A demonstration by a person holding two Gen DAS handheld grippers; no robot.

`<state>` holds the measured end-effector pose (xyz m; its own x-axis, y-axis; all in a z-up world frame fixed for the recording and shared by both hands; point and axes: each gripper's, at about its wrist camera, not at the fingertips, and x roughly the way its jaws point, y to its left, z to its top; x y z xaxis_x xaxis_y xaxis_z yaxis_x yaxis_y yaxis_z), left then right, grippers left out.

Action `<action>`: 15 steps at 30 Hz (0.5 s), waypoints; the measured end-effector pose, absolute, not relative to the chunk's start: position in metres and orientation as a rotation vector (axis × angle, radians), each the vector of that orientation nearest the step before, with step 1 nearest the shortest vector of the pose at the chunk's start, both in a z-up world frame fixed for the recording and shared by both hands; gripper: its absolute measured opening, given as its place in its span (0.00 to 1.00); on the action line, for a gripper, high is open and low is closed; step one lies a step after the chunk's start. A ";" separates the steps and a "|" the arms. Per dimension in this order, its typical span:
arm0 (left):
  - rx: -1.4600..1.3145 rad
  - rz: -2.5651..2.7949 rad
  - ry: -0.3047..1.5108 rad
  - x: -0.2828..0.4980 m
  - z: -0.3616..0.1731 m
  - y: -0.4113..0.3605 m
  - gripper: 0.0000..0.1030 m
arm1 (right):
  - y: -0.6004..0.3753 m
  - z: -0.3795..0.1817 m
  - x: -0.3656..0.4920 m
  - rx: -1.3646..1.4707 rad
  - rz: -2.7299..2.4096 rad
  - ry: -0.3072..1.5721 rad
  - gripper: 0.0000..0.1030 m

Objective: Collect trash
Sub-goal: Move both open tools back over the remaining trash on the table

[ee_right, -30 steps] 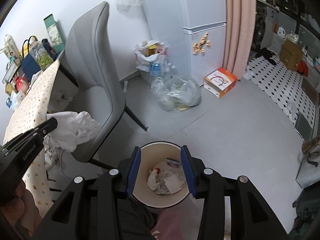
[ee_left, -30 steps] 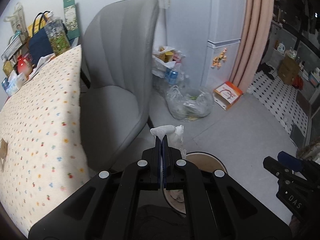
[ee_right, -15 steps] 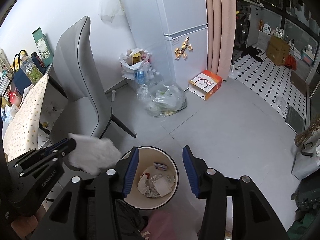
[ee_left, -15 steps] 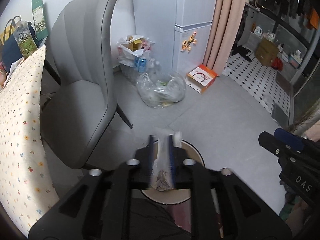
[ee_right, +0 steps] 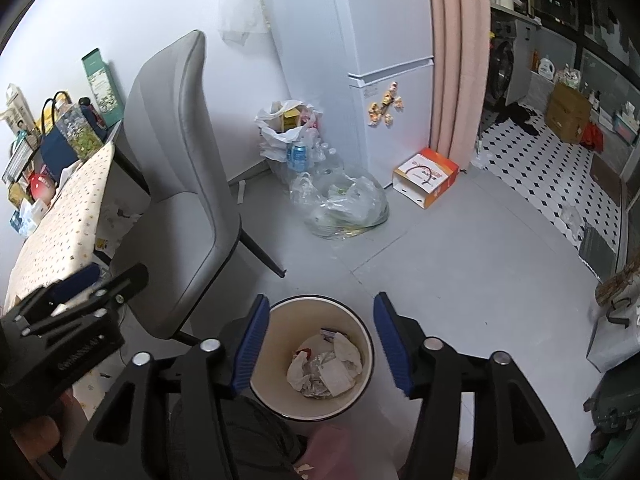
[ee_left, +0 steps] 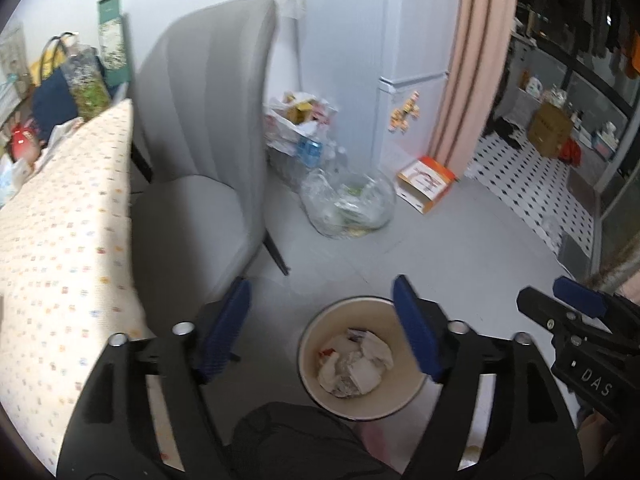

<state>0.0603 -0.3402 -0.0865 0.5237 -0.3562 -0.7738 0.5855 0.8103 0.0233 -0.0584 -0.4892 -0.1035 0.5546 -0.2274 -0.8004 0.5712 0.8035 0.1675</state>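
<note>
A round cream waste bin [ee_left: 310, 344] stands on the grey floor below both grippers, holding crumpled white tissues [ee_left: 356, 364]. It also shows in the right wrist view [ee_right: 276, 360] with the tissues [ee_right: 326, 368] inside. My left gripper [ee_left: 322, 328] is open and empty, above the bin's left side. My right gripper [ee_right: 318, 340] is open and empty, directly over the bin. The right gripper's body [ee_left: 580, 344] shows at the right edge of the left wrist view, and the left gripper's body [ee_right: 68, 320] at the left of the right wrist view.
A grey chair [ee_right: 176, 184] stands left of the bin beside a table with a dotted cloth [ee_left: 60, 248]. A clear bag of trash [ee_right: 344, 208], a white bag of bottles [ee_right: 288, 136] and an orange box [ee_right: 426, 176] lie by the fridge [ee_right: 360, 40].
My left gripper swung right from the table to over the bin, opened and let go of the white tissue wad. The tissue now lies in the bin. The right gripper stayed open.
</note>
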 end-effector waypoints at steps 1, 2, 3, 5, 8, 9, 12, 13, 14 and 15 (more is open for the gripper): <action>0.289 -0.555 0.838 0.063 -0.083 -0.333 0.80 | -0.485 -0.102 -0.056 0.434 -0.484 0.860 0.61; 0.281 -0.538 0.831 0.067 -0.080 -0.327 0.82 | -0.480 -0.100 -0.052 0.424 -0.476 0.857 0.63; 0.273 -0.523 0.826 0.069 -0.078 -0.320 0.84 | -0.475 -0.099 -0.049 0.415 -0.468 0.855 0.68; 0.253 -0.487 0.818 0.076 -0.073 -0.304 0.87 | -0.463 -0.094 -0.041 0.397 -0.447 0.845 0.75; 0.222 -0.435 0.807 0.086 -0.066 -0.280 0.90 | -0.447 -0.086 -0.030 0.376 -0.422 0.833 0.82; 0.214 -0.423 0.805 0.087 -0.065 -0.274 0.91 | -0.443 -0.084 -0.026 0.370 -0.414 0.829 0.84; 0.183 -0.383 0.798 0.094 -0.062 -0.250 0.91 | -0.425 -0.077 -0.013 0.354 -0.378 0.822 0.87; 0.174 -0.367 0.793 0.096 -0.059 -0.241 0.91 | -0.420 -0.075 -0.011 0.348 -0.369 0.820 0.88; 0.165 -0.352 0.789 0.098 -0.058 -0.232 0.91 | -0.414 -0.072 -0.008 0.341 -0.360 0.817 0.89; 0.154 -0.338 0.786 0.100 -0.055 -0.223 0.91 | -0.407 -0.068 -0.003 0.330 -0.348 0.812 0.90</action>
<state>0.1004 -0.2227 -0.0555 0.6568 -0.2403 -0.7147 0.3535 0.9354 0.0104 -0.0035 -0.4066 -0.0684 0.6377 -0.1736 -0.7505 0.4228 0.8933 0.1526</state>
